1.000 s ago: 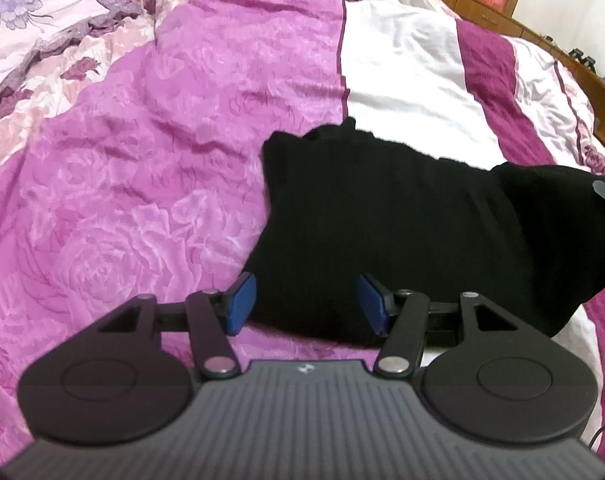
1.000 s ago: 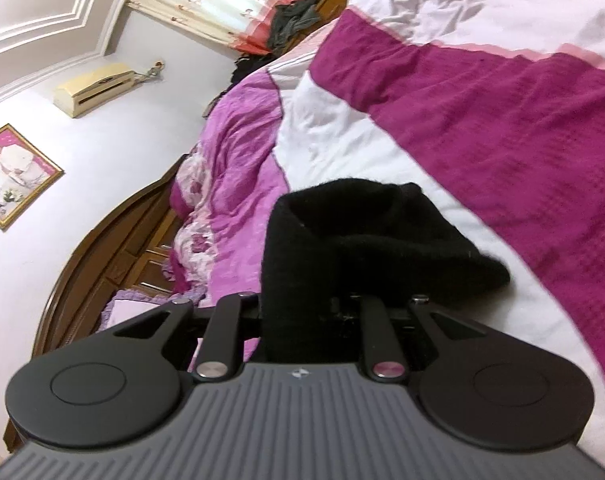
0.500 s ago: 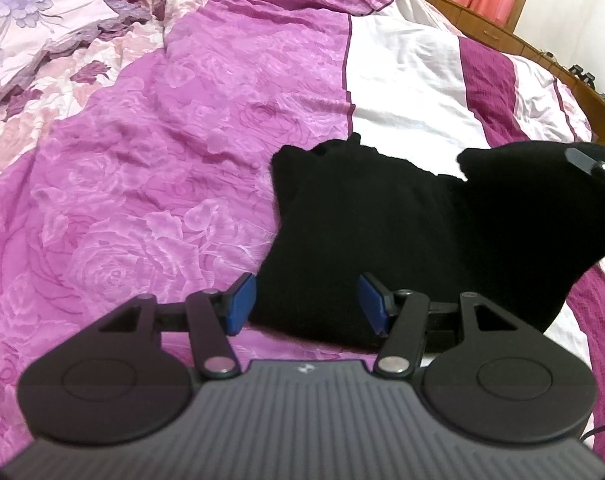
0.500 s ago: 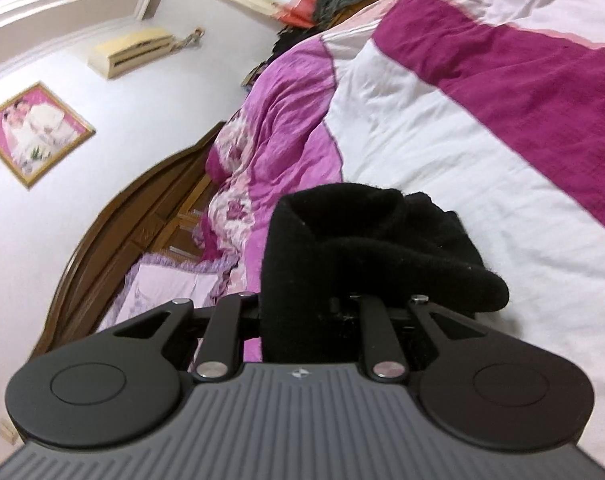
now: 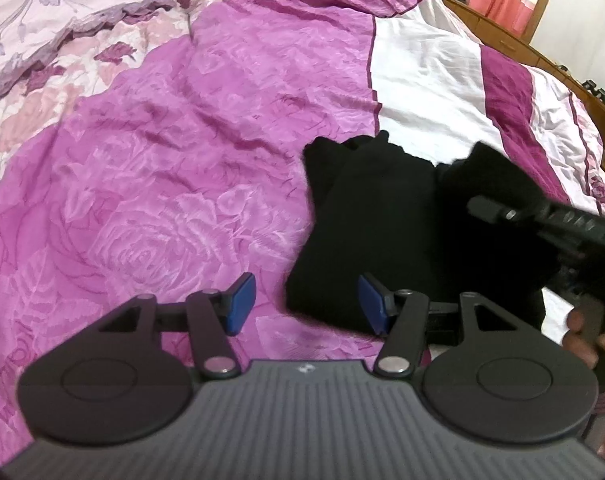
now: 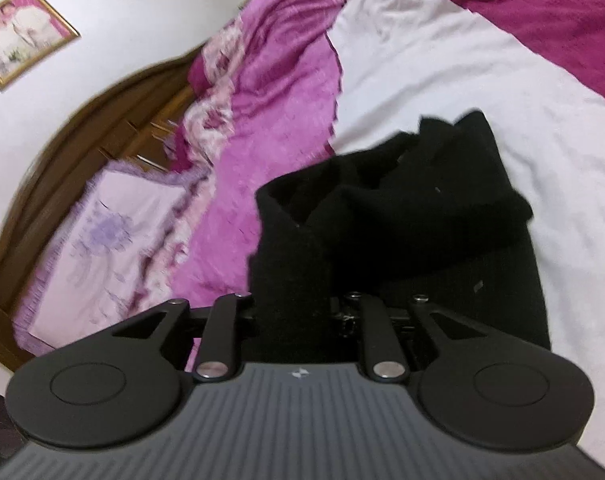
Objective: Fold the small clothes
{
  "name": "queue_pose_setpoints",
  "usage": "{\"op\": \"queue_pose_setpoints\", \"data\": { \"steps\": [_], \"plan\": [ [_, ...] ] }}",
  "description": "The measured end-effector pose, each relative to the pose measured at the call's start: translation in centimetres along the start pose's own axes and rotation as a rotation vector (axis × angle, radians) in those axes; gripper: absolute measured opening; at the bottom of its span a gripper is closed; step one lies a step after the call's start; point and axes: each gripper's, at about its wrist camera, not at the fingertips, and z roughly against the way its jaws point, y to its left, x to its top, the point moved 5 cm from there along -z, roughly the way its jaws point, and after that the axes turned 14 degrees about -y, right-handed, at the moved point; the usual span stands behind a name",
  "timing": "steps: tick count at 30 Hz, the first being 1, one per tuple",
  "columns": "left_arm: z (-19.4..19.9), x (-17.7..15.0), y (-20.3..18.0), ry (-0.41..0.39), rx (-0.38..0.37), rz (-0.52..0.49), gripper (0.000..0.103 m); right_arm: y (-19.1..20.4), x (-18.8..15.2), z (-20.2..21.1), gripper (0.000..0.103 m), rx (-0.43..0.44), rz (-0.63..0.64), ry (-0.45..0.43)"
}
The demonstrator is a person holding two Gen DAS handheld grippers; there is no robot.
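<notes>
My right gripper [image 6: 298, 312] is closed on one edge of the black knit garment [image 5: 374, 232], carrying it over the part lying on the bed [image 5: 174, 184], where pink meets white. My left gripper [image 5: 304, 304] waits wide, empty. I judge the fold half done; laying down and smoothing remain.

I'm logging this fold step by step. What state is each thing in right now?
Black garment: partly folded, one end lifted.
Left gripper: open, empty, at the garment's near edge.
Right gripper: shut on the garment.
Bedspread: spread out, wrinkled.
Pillow: flat by the headboard.
</notes>
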Motion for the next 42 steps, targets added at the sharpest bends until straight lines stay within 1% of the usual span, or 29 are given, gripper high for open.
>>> {"op": "queue_pose_setpoints", "data": {
  "steps": [1, 2, 4, 7, 9, 12, 15, 20, 22, 26, 31, 35, 42],
  "plan": [
    [0.0, -0.1, 0.1, 0.001, 0.001, 0.004, 0.059, 0.1, -0.5, -0.2, 0.031, -0.001, 0.019, 0.01],
    [0.0, -0.2, 0.3, 0.003, 0.003, 0.009, 0.059, 0.3, -1.0, -0.1, 0.033, -0.004, 0.043, 0.017],
    [0.0, -0.3, 0.4, 0.005, 0.003, 0.015, 0.059, 0.9, -1.7, 0.1, 0.046, -0.002, 0.101, 0.024],
    [0.0, -0.5, 0.6, 0.007, -0.001, 0.026, 0.059, 1.8, -2.3, 1.1, 0.058, 0.015, 0.139, 0.035],
    [0.0, -0.7, 0.6, 0.007, -0.007, 0.032, 0.059, 2.2, -2.4, 2.1, 0.06, 0.026, 0.141, 0.045],
    [0.0, -0.8, 0.3, 0.005, -0.024, 0.035, 0.059, 2.3, -2.5, 3.8, 0.061, 0.048, 0.118, 0.055],
    [0.2, -0.8, -0.3, -0.005, -0.049, 0.032, 0.059, 2.2, -2.0, 5.7, 0.062, 0.056, 0.126, 0.055],
    [0.8, -0.3, -1.2, -0.03, -0.084, 0.024, 0.059, 1.6, 0.0, 9.1, 0.062, 0.045, 0.149, -0.003],
    [1.1, 0.0, -1.6, -0.039, -0.103, 0.026, 0.059, 1.0, 0.8, 10.3, 0.062, 0.023, 0.148, -0.033],
    [1.6, 0.5, -3.0, -0.054, -0.142, 0.011, 0.059, -0.7, 1.8, 11.7, 0.062, -0.054, 0.164, -0.07],
    [2.1, 0.6, -5.3, -0.068, -0.184, -0.055, 0.059, -2.9, 2.1, 12.2, 0.062, -0.121, 0.133, -0.081],
    [2.3, 0.4, -7.4, -0.077, -0.204, -0.134, 0.059, -3.9, 1.8, 11.9, 0.062, -0.172, 0.132, -0.08],
    [0.8, 0.5, -11.2, -0.086, -0.26, -0.23, 0.059, -5.2, 1.6, 11.9, 0.062, -0.202, 0.085, -0.086]
  ]
}}
